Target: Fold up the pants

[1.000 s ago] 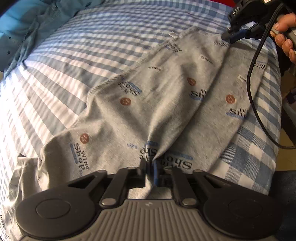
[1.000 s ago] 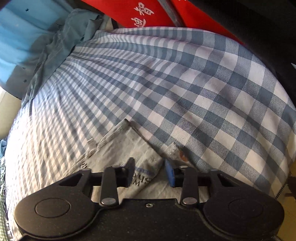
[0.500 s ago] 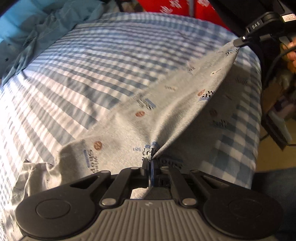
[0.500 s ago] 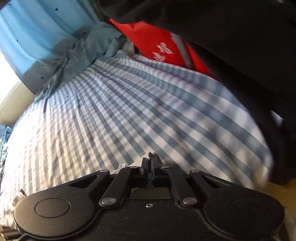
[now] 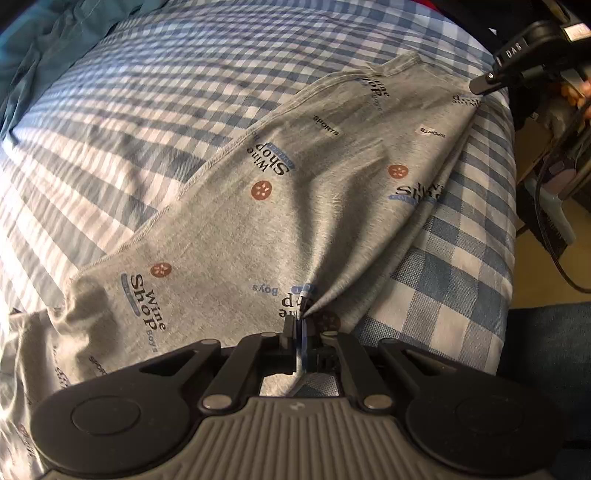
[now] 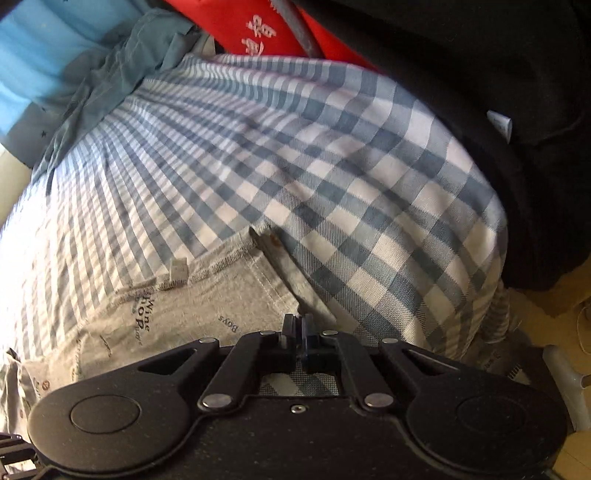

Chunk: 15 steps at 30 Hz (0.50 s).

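Note:
Grey pants (image 5: 295, 206) printed with words and brown dots lie spread across the blue checked bed sheet (image 5: 147, 92). At the pants' near edge my left gripper (image 5: 300, 325) is shut on a pinch of the fabric, and creases fan out from it. My right gripper (image 5: 478, 85) is at the pants' far right corner, its tip pressed on the cloth. In the right wrist view its fingers (image 6: 300, 326) are closed together at the edge of the pants (image 6: 207, 310), whose hem and white tag show to the left. The pinched cloth itself is hidden behind the fingers.
A teal quilt (image 5: 55, 37) is bunched at the head of the bed. Red cloth with white characters (image 6: 255, 33) and a dark garment (image 6: 498, 92) lie beyond the sheet. A black cable (image 5: 546, 229) hangs past the bed's right edge over the floor.
The right jaws went from open around the pants' edge to closed. The cloth was drawn taut between the two grippers and now lies flatter and wider on the sheet.

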{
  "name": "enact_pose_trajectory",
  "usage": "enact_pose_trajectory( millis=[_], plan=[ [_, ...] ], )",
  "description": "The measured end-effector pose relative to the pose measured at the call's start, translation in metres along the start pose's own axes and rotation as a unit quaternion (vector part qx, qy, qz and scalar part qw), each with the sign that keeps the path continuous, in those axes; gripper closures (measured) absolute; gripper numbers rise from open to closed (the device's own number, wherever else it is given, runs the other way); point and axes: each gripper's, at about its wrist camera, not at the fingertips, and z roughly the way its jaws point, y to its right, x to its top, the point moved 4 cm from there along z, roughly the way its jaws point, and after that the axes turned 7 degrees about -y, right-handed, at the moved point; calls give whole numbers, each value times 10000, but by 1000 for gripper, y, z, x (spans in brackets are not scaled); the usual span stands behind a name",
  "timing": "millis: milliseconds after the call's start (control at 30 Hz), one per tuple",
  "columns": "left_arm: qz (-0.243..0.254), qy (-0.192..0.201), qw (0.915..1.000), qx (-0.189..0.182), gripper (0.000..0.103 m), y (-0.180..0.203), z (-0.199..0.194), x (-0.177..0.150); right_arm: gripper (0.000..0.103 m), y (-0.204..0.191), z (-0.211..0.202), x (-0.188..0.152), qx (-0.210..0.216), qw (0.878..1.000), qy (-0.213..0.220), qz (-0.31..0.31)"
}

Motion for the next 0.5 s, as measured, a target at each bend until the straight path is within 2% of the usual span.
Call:
enact_pose_trajectory(
  millis=[33, 67, 167, 233, 333, 500],
  plan=[
    [-67, -10, 10000, -37, 100, -1, 0, 0, 98, -2, -1, 1, -29, 9999, -16, -123],
    [-160, -17, 9998, -92, 99, -3, 0, 0, 90, -5, -3, 2, -22, 9996, 16, -272],
    [-456, -10, 9986, -265, 90, -6, -3, -1, 75, -10, -9, 8, -22, 9979, 131, -630],
    [-643, -6, 9973, -344, 75, -6, -4, -3, 69, -13, -9, 16, -10, 9961, 184, -862],
    [-853, 37, 9955, -399, 63, -3, -8, -5, 56, -19, -6, 26, -34, 9931, 198, -1159],
    [-1118, 134, 9927, -422, 54, 3, -13, -2, 55, -31, 2, 43, -32, 9866, 224, -1618]
  ],
)
